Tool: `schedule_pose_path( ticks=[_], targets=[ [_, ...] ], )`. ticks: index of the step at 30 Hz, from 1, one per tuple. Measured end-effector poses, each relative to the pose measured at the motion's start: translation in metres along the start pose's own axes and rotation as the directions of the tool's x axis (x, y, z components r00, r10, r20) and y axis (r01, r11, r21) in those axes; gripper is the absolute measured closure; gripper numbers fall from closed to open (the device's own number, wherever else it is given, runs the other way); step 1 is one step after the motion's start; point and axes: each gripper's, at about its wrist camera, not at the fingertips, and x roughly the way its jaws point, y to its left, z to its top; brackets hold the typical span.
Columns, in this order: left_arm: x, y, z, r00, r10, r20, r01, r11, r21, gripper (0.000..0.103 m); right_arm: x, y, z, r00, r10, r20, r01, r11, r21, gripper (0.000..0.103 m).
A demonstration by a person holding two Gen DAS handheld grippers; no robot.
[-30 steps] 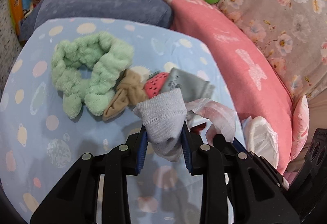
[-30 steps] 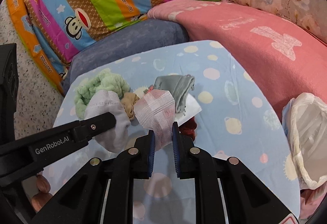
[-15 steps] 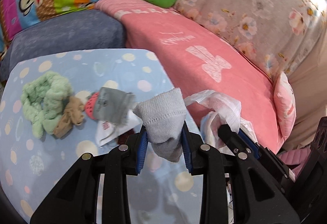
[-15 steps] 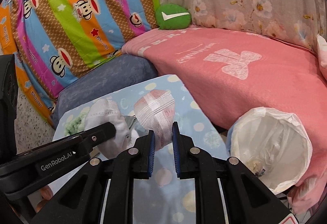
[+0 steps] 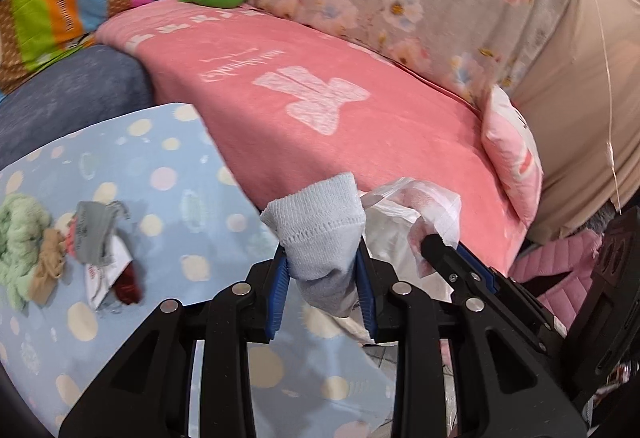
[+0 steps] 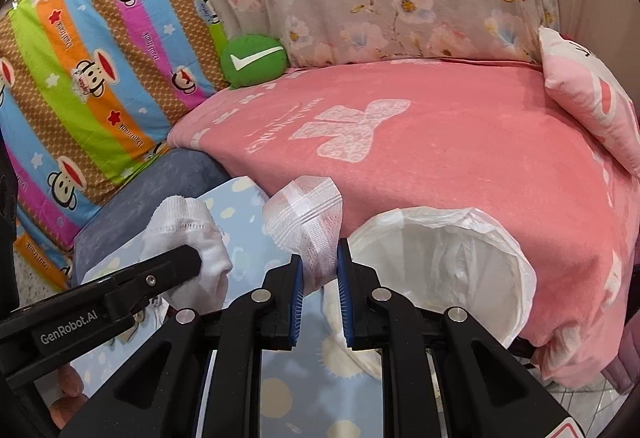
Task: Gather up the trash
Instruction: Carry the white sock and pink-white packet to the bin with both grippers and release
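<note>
A pale blue sock is clamped between the blue pads of the left gripper, with the toe bunched above the fingers and the rest hanging below them. A clear wrapper with white mesh bands and a reddish tint is pinched by the right gripper, jaws closed tight on its lower end. In the right view the left gripper is seen from the side at lower left, the sock held just beside the wrapper without clear contact. In the left view the right gripper is seen at right, the wrapper sticking up from it. Both items are held in the air at the table edge. A white bag is open just right of the right gripper, against the pink blanket; its mouth is turned toward the camera, and the contents cannot be made out. The table is covered by a blue dotted cloth. Well left on it a pile is seen: a green scrunchie, a tan cloth, a grey sock, and a white packet with something dark red under it. A green cushion with a white tick is set at the back of the blanket.
</note>
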Motion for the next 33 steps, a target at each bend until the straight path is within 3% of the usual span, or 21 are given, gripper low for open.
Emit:
schedule_pose_path(
  ticks=[7,21,22,24,25,27,33],
  targets=[
    [0.029,-0.036,0.0,0.998,-0.035,-0.042,0.038,0.997,0.061,0.074,0.002,-0.044,0.001,0.998,-0.055,-0.002,0.055,0.996,0.064,0.088],
    [0.07,-0.069,-0.004,0.992,-0.069,-0.105,0.079,0.992,0.095,0.071,0.015,-0.089,-0.005,0.993,-0.108,-0.036,0.112,0.987,0.116,0.088],
    [0.072,-0.07,-0.003,0.992,-0.071,-0.103,0.08,0.993,0.09,0.07,0.016,-0.09,-0.005,0.993,-0.11,-0.038,0.114,0.986,0.118,0.088],
    [0.072,-0.068,-0.002,0.995,-0.055,-0.083,0.061,0.996,0.069,0.04,0.018,-0.092,-0.005,0.992,-0.116,-0.04,0.12,0.985,0.124,0.083],
    [0.07,-0.067,-0.001,0.997,-0.044,-0.057,0.047,0.997,0.059,0.036,0.019,-0.094,-0.006,0.991,-0.124,-0.041,0.129,0.983,0.129,0.078],
    [0.067,-0.066,0.001,0.999,-0.025,-0.032,0.027,0.998,0.065,0.035,0.021,-0.096,-0.006,0.991,-0.121,-0.051,0.127,0.982,0.141,0.062],
    [0.064,-0.06,0.003,1.0,0.017,-0.021,-0.015,0.997,0.077,0.035,0.022,-0.095,-0.008,0.992,-0.115,-0.056,0.122,0.983,0.14,0.06]
  ],
)
